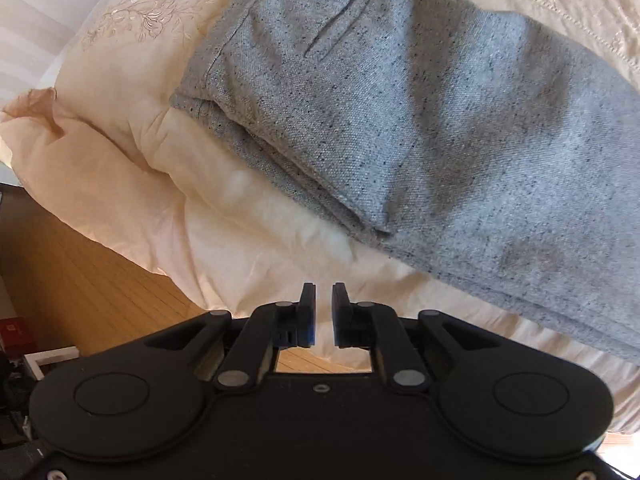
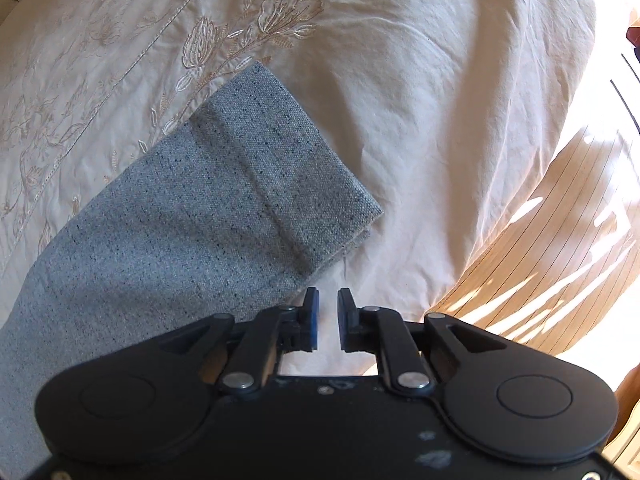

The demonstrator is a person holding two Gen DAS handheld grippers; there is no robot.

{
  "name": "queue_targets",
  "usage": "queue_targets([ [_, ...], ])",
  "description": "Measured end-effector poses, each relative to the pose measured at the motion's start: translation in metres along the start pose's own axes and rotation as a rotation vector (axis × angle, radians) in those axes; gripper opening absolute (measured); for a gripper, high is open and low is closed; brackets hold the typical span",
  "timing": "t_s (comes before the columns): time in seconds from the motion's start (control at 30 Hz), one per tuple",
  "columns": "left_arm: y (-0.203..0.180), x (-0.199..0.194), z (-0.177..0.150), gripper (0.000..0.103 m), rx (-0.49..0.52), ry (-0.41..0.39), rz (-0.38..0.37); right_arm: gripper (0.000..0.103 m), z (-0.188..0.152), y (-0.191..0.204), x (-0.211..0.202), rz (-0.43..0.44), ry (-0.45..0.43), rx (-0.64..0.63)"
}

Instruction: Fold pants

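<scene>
Grey speckled pants (image 1: 420,120) lie folded lengthwise on a cream bedspread (image 1: 132,128). The left wrist view shows their waist end, with a pocket slit and stacked layers at the left edge. My left gripper (image 1: 323,286) hovers over the bedspread just short of the pants' near edge, its jaws a narrow gap apart with nothing between them. The right wrist view shows the leg end of the pants (image 2: 180,220) with its hem band. My right gripper (image 2: 328,291) sits just below the hem's near corner, jaws slightly apart and empty.
The embroidered bedspread (image 2: 440,100) falls off toward a wooden floor (image 2: 540,260) on the right, lit by sun stripes. In the left wrist view the floor (image 1: 80,272) shows at lower left, with boxes and clutter (image 1: 24,344) at the edge.
</scene>
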State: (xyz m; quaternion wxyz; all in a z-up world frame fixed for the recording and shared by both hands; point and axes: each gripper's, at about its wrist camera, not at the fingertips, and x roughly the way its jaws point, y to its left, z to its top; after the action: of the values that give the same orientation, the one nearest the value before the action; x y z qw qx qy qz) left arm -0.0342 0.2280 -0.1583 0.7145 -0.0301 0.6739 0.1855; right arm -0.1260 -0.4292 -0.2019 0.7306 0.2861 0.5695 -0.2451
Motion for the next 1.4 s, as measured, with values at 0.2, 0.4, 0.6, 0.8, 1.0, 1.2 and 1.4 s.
queue_targets([
  [0.2,0.001,-0.058,0.021,0.019,0.008,-0.169,-0.079,0.015,-0.009,0.039,-0.048,0.061,-0.101,-0.086],
  [0.4,0.002,-0.033,0.083,0.019,-0.032,-0.190,-0.084,0.017,-0.026,0.130,-0.066,0.219,-0.119,-0.191],
  [0.6,0.022,0.044,0.085,0.020,0.015,-0.008,0.012,0.019,-0.065,0.247,-0.065,0.323,-0.051,-0.352],
  [0.8,0.043,0.053,0.078,0.019,0.069,0.040,-0.064,0.024,-0.093,0.392,-0.042,0.449,0.029,-0.533],
  [1.0,0.051,0.011,0.095,0.019,0.210,-0.047,-0.116,0.027,-0.115,0.516,0.008,0.492,0.147,-0.639],
  [1.2,0.045,-0.026,0.140,0.019,0.294,-0.175,-0.145,0.028,-0.140,0.561,0.054,0.413,0.305,-0.716],
  [1.4,0.006,-0.019,0.190,0.019,0.339,-0.205,-0.200,0.028,-0.194,0.531,0.015,0.454,0.237,-0.894],
])
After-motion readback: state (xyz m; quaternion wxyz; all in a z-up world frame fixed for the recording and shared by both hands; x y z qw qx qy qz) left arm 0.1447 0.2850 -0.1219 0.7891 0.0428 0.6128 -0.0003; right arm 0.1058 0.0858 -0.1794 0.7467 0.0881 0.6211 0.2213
